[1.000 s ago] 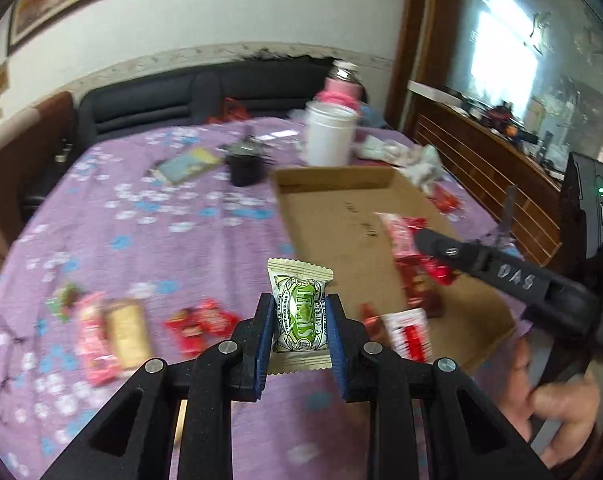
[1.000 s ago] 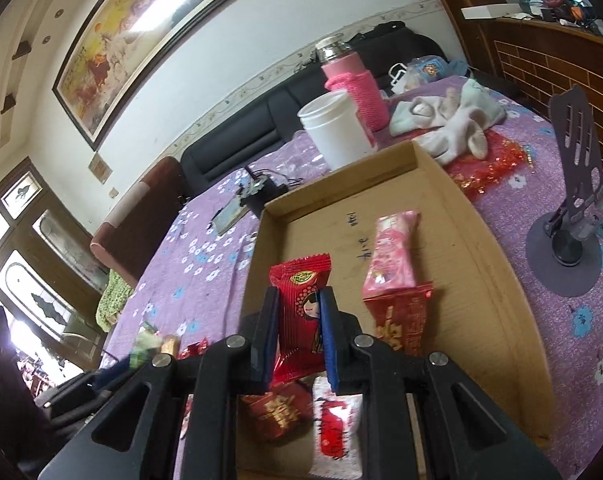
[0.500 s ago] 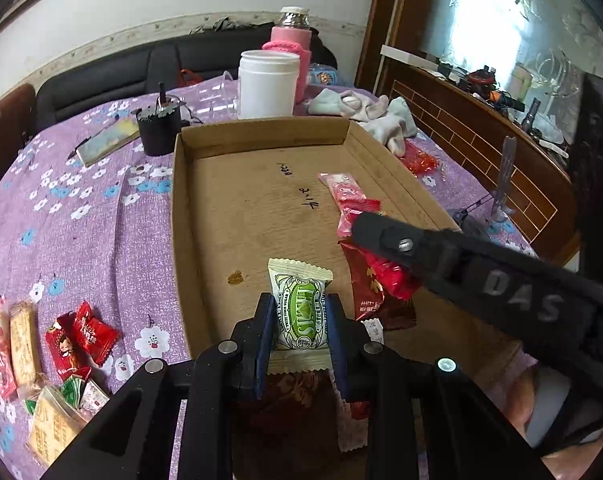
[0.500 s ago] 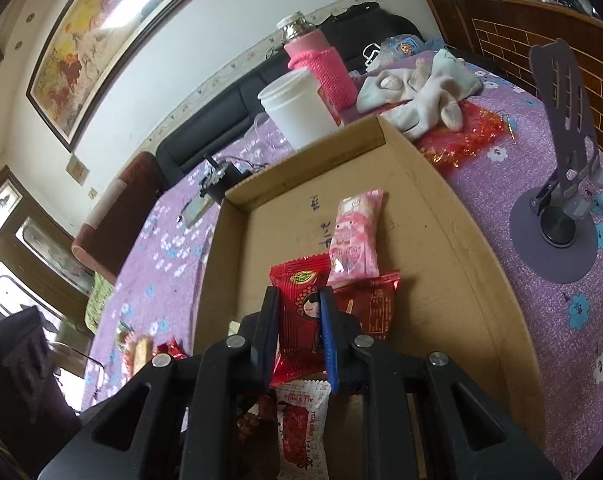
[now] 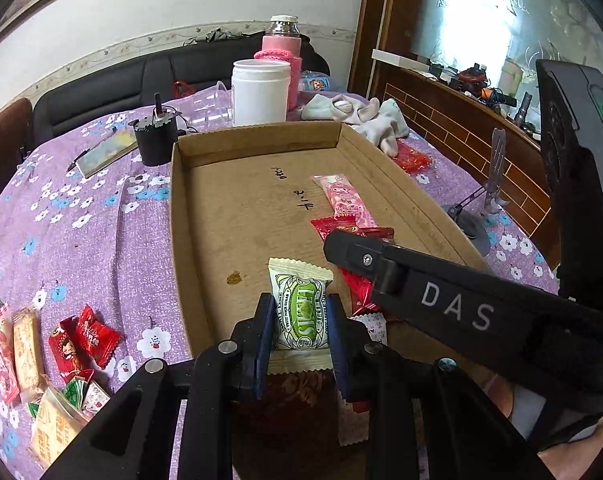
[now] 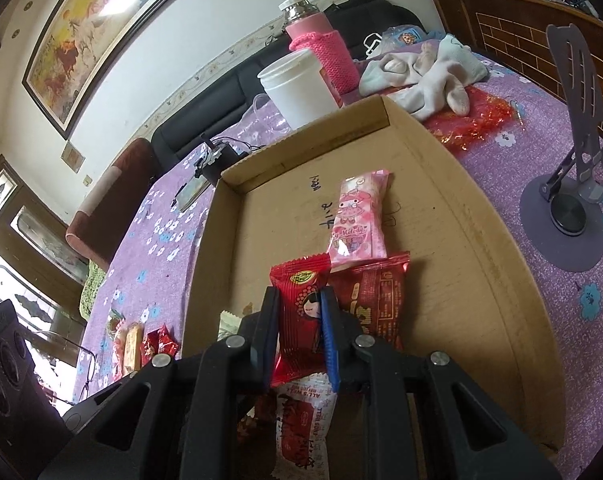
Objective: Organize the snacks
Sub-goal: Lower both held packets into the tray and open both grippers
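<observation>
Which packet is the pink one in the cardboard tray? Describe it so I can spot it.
Find the cardboard tray on the purple tablecloth. Past its middle, beside black handwriting, lies the pink packet, its near end touching a dark red packet. It is the only pale pink wrapper, printed with a cartoon character.

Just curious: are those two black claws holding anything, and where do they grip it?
Left gripper pinches a green-and-white candy across its middle; right gripper pinches a red candy packet by its sides.

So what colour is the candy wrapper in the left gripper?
Green and cream candy wrapper, clearest in the left wrist view.
</observation>
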{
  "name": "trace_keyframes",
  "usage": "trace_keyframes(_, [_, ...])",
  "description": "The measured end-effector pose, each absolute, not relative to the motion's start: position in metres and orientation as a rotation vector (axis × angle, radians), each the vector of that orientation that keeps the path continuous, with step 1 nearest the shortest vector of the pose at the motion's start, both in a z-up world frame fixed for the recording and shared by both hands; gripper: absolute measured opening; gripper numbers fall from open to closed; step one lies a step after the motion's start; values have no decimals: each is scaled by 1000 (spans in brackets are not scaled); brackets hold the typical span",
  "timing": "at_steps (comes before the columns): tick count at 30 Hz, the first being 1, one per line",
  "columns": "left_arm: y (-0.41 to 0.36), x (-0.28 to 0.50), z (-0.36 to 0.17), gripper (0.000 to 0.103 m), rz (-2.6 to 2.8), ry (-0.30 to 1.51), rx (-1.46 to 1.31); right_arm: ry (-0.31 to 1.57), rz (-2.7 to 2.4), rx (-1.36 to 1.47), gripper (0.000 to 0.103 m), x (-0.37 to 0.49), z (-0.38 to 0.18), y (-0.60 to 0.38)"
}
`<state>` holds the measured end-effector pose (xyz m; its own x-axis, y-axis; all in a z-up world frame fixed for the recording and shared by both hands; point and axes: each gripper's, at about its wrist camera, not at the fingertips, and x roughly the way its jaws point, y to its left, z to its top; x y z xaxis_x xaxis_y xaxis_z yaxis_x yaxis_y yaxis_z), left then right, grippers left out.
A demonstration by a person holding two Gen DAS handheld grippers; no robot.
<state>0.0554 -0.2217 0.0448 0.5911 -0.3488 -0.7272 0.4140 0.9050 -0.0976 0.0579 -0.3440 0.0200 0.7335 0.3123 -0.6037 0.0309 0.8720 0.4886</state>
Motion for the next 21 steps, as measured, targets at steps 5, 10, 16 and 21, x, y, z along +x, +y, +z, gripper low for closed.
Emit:
trace_keyframes(5, [-220, 56, 45, 26, -443, 825, 82, 744, 158, 495, 20, 59, 19, -343])
trace_keyframes(10, [-219, 54, 46, 26, -446, 821, 84, 739, 155, 492, 20, 58, 20, -344])
trace_keyframes(16, [-220, 52, 47, 26, -446, 813, 84, 714, 143, 466, 20, 55, 26, -343])
trace_keyframes(21, [-218, 52, 48, 26, -448, 813, 71, 702, 141, 478, 20, 52, 29, -346])
